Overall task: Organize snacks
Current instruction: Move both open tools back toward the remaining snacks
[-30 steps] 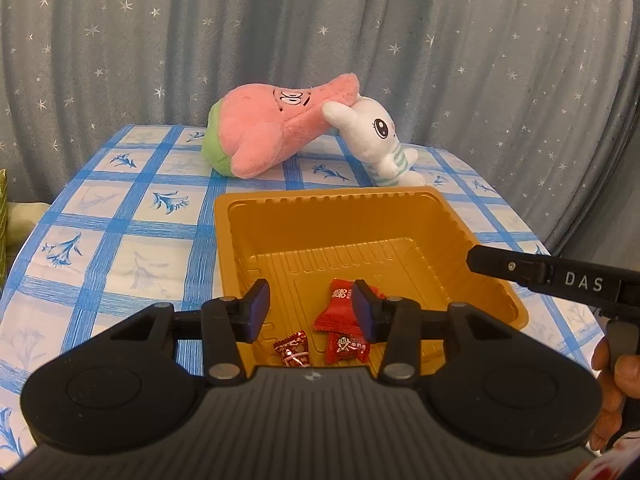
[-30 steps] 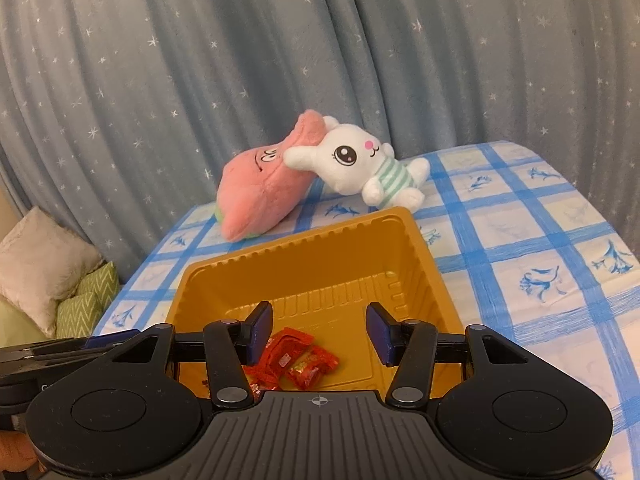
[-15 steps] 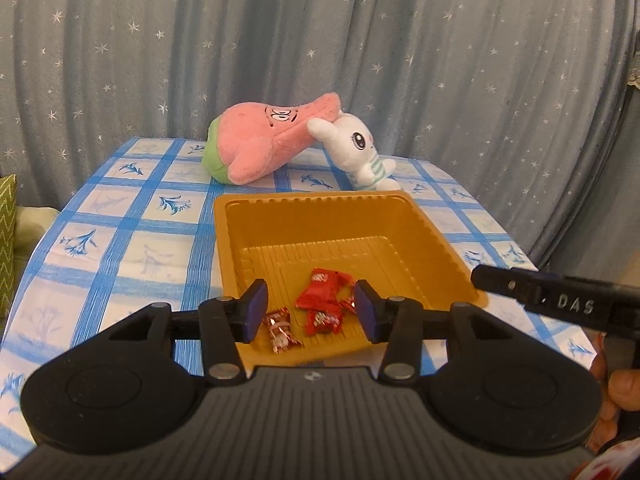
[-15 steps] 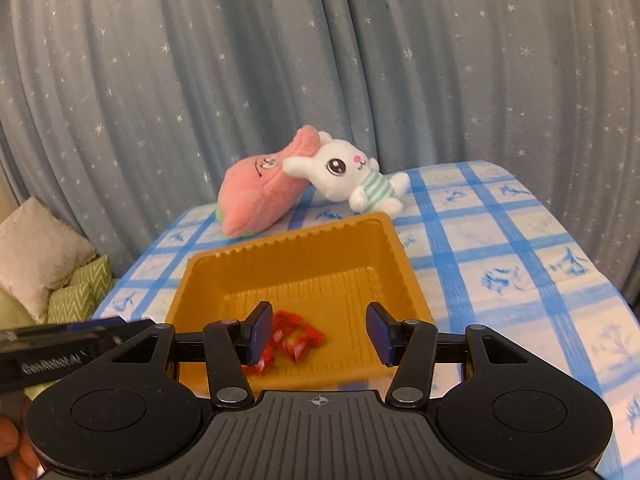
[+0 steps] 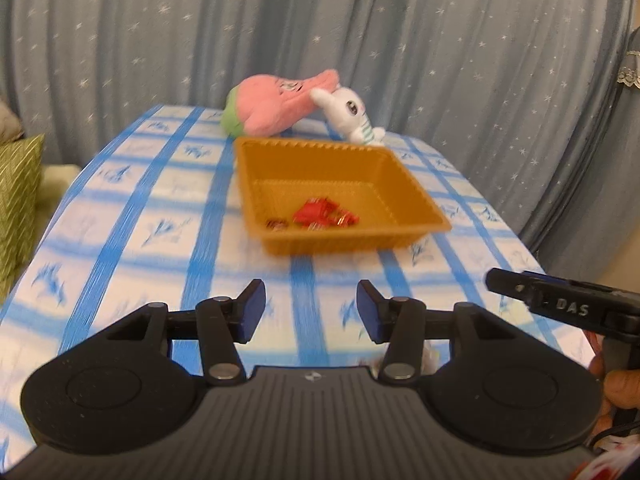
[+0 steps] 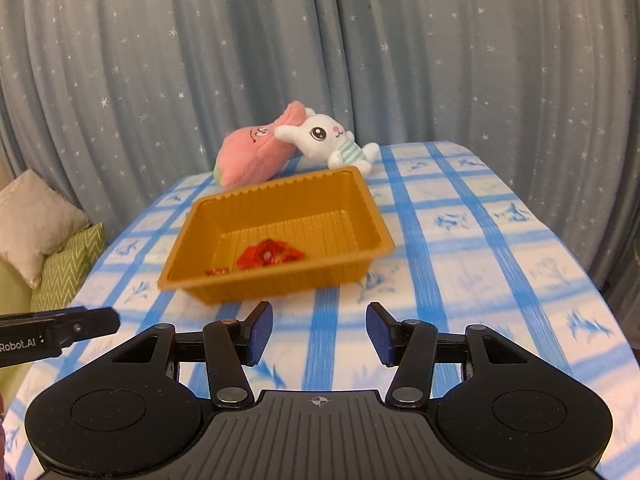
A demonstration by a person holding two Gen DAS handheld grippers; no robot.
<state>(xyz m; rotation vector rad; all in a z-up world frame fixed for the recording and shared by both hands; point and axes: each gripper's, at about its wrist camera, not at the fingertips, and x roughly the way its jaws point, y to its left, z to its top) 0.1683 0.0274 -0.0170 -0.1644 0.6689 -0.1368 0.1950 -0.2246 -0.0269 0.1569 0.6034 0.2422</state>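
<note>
An orange plastic tray (image 5: 420,208) (image 6: 376,220) stands on the blue-checked tablecloth. Several red wrapped snacks (image 5: 320,214) (image 6: 268,257) lie in its near part. My left gripper (image 5: 310,310) is open and empty, well back from the tray's near wall, over bare cloth. My right gripper (image 6: 319,330) is open and empty too, just short of the tray's near wall. The right gripper's finger also shows at the right edge of the left wrist view (image 5: 560,304); the left gripper's finger shows at the left edge of the right wrist view (image 6: 60,330).
A pink plush (image 5: 272,106) (image 6: 252,152) and a white bunny plush (image 5: 350,114) (image 6: 328,138) lie behind the tray. A starred grey curtain (image 6: 320,40) hangs behind the table. Green and beige cushions (image 6: 52,240) lie left of the table.
Both grippers have pulled back and away from the tray, which now looks smaller and farther. Both stay open and empty. The snacks stay in the tray.
</note>
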